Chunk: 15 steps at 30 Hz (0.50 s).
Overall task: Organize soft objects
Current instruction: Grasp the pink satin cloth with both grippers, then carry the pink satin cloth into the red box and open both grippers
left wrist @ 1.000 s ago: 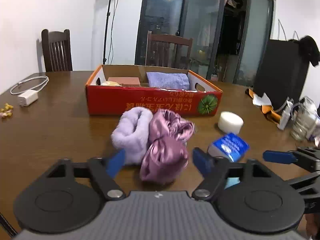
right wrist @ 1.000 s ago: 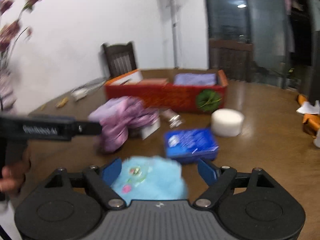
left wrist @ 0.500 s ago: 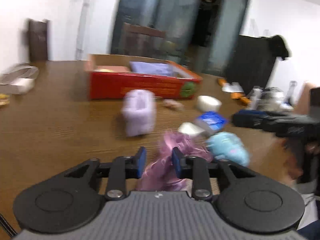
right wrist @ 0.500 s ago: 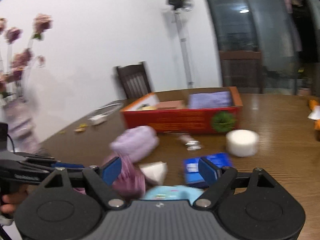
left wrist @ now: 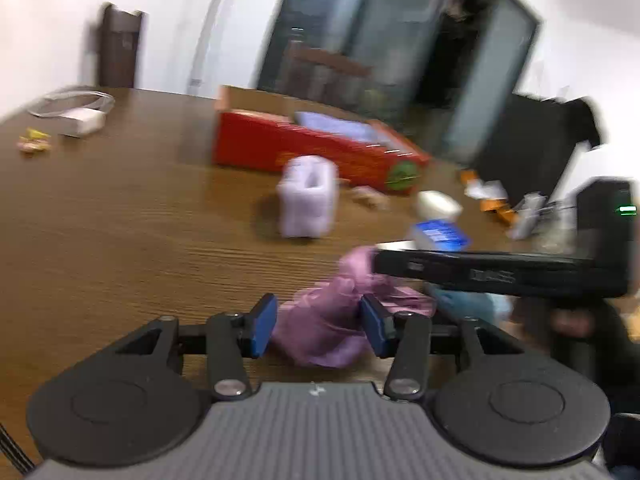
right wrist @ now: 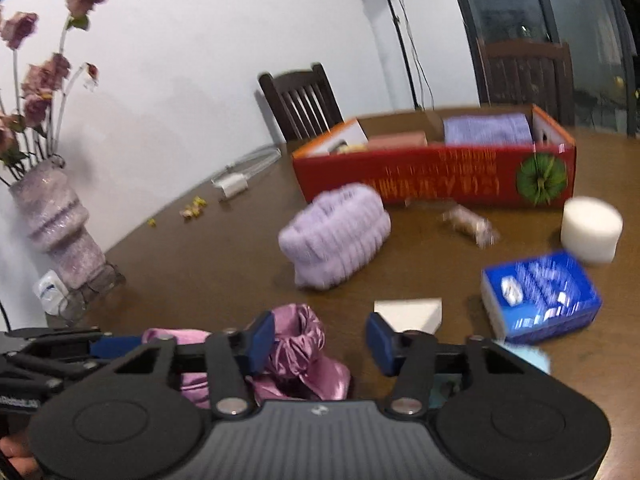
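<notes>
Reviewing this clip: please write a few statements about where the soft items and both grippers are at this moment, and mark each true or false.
1. The pink satin cloth lies between the fingers of the left gripper. True.
2. The lavender fuzzy headband is inside the red box. False: it sits on the table in front of the box.
3. A folded purple towel lies in the red box. True.
4. The right gripper is clamped on the blue packet. False: its jaws are apart, and the packet lies on the table ahead and to the right.
5. The white foam cylinder is in the box. False: it stands outside, on the table.
</notes>
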{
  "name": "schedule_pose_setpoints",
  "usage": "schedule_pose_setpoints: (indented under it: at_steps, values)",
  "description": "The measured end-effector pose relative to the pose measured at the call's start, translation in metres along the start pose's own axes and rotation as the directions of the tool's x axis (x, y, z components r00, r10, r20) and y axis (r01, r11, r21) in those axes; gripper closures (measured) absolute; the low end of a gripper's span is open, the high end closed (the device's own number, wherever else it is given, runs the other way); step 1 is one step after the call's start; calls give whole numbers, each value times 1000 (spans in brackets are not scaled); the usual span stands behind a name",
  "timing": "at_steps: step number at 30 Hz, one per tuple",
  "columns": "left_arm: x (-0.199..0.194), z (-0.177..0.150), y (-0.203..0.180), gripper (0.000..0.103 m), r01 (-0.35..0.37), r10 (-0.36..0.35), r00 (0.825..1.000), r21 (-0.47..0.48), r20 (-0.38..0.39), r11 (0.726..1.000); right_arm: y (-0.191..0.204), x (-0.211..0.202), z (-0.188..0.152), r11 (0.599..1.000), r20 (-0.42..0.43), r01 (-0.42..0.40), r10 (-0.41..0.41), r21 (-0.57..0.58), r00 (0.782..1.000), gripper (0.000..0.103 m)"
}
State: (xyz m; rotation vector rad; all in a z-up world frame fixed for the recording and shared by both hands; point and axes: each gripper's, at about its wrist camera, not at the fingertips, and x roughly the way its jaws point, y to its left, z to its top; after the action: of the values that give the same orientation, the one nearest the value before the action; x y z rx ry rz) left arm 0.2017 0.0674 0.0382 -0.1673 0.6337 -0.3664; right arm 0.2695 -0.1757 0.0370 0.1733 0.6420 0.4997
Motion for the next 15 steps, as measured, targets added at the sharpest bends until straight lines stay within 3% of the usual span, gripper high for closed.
schedule_pose_setpoints:
  at_steps: [1,4,9,12,14,15]
  values:
    - [0,0,1,59,-14,15,1000,-7,4,1000,2,-1,-3,1000,7,0,0,-2,1000,59]
    - [-1,1,7,60,38,-38,999,-40,-3,998,8,-5,-7,1000,0,7,-7,-13,1000,63]
    - [8,-1,11,60,22,-24,999,-73,-28,997,20,-7,-17,997,-12,39,-40,-71,999,64]
    - [10,-3,10,66,29,-31,999,-78,-24,997,23,-7,-16,995,-25,49,-51,-88,998,68]
    - [11,-2,7,71,26,-26,1000,-53,-14,998,24,-5,-16,992,-41,51,-56,-115,998,73]
    - [10,-2,5,77,23,-24,1000,-41,-5,999,25,-4,-15,992,-50,42,-48,-118,998,85]
